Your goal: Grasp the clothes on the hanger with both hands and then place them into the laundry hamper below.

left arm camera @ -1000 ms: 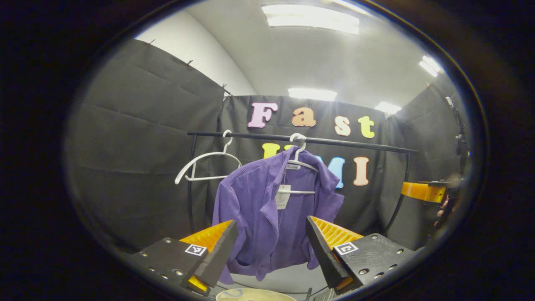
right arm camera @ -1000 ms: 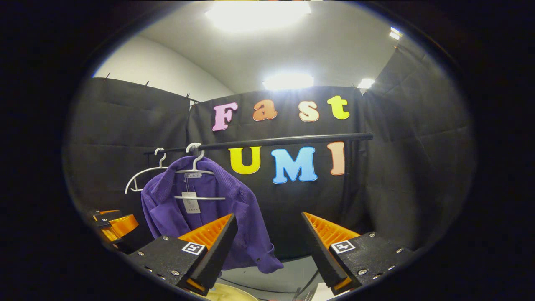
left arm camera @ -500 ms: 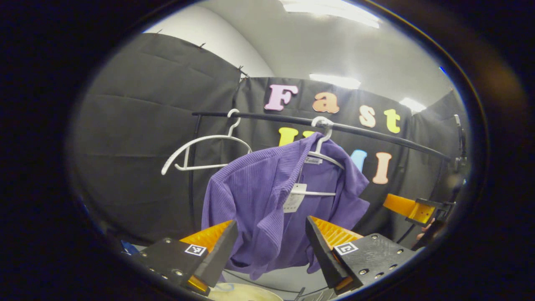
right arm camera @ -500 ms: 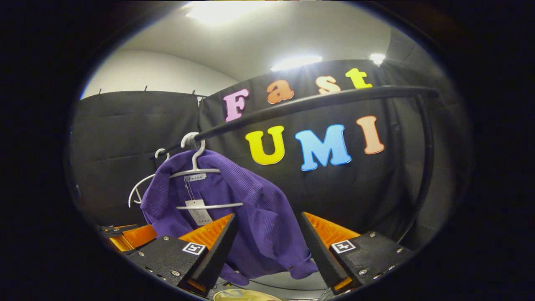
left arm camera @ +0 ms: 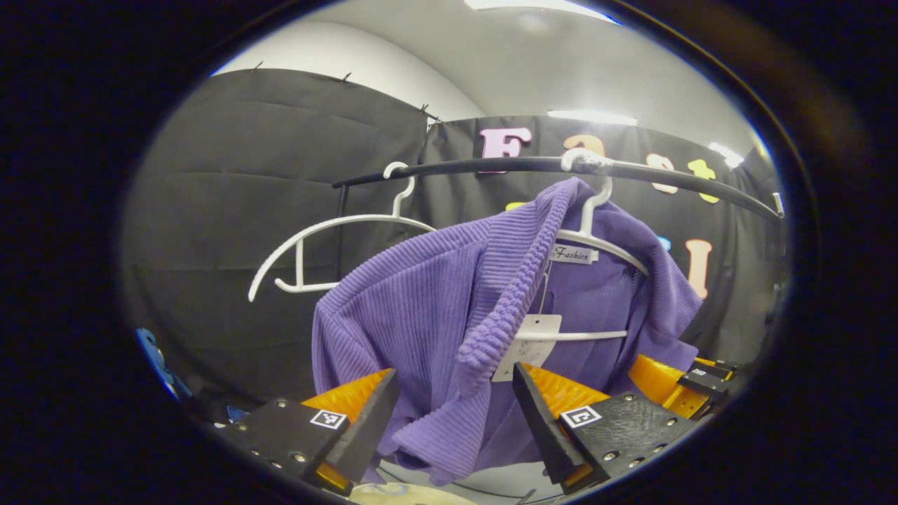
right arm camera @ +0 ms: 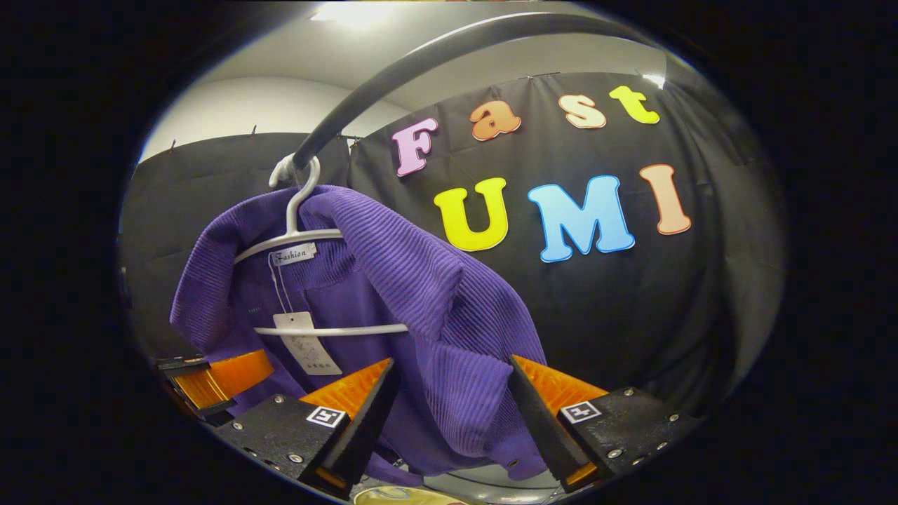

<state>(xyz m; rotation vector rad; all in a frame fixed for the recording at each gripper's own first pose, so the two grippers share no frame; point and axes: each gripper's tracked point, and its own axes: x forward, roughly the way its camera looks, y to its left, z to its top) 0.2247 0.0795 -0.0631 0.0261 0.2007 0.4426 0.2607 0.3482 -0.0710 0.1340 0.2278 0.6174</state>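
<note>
closer now than a second ago, left gripper [left arm camera: 449, 414] and right gripper [right arm camera: 449, 407] both spread wide astride the purple shirt [left arm camera: 428, 315] hanging from the white hanger [right arm camera: 295, 231] on the rail [left arm camera: 533, 165], unclamped, hamper [right arm camera: 400, 496] waiting below.

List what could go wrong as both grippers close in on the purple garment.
1. The left gripper and right gripper are open around loose folds of the purple garment; a shallow pinch might slip.
2. The garment drapes over the white hanger; pulling could drag it off the black rail.
3. The empty hanger beside it might snag.
</note>
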